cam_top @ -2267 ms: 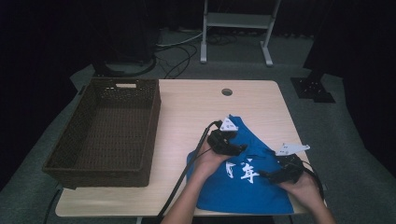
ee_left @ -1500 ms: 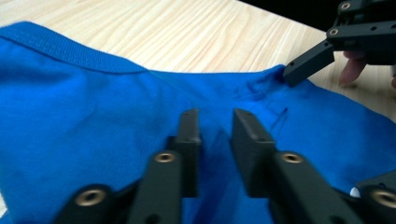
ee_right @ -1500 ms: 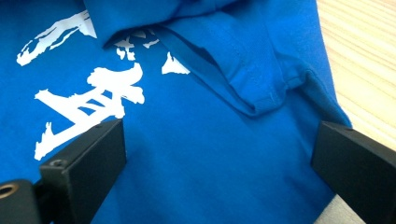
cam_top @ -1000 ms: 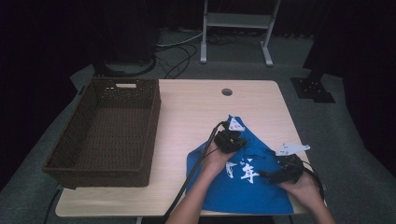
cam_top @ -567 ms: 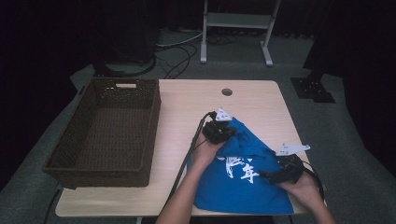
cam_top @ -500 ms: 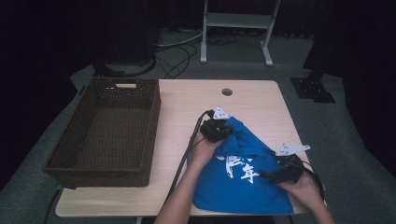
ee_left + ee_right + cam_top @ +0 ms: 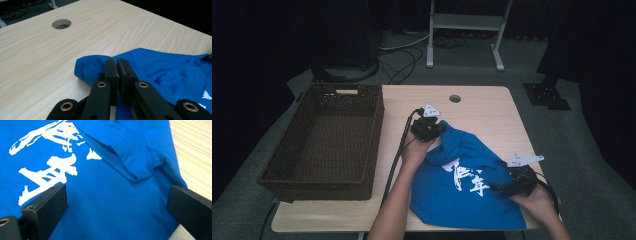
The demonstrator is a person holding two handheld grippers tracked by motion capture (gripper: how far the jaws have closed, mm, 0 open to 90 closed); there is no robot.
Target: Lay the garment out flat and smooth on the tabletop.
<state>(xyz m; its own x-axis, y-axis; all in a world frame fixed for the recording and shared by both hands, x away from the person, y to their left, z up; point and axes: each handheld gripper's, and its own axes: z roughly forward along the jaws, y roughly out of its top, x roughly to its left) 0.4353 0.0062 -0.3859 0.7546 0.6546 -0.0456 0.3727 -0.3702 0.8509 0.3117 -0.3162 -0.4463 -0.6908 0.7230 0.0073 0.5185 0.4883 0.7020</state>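
Blue cotton T-shirt with white brush-style print (image 7: pixel 467 192) lies crumpled on the light wooden table (image 7: pixel 482 112), covering the near right part of the surface and reaching almost to the near edge. Left gripper (image 7: pixel 428 129) sits at the shirt's far left tip, toward the middle of the table; in the left gripper view its two black jaws stand nearly together with a fold of blue cloth pinched between the pads (image 7: pixel 117 75), so it is clamped on the fabric. The pinched fold bulges out to the left of the fingers and rests on the wood; the rest of the shirt spreads away to the right of them. Right gripper (image 7: pixel 512 186) is near the table's near right corner, at the shirt's right side. Its jaws are spread wide: in the right gripper view the fingers (image 7: pixel 47 205) stand well apart with the flat printed cloth and a sleeve seam lying between and beyond them, not pressed by either pad. Dark brown woven wicker basket (image 7: pixel 329 142) stands along the left edge, well apart from the shirt.
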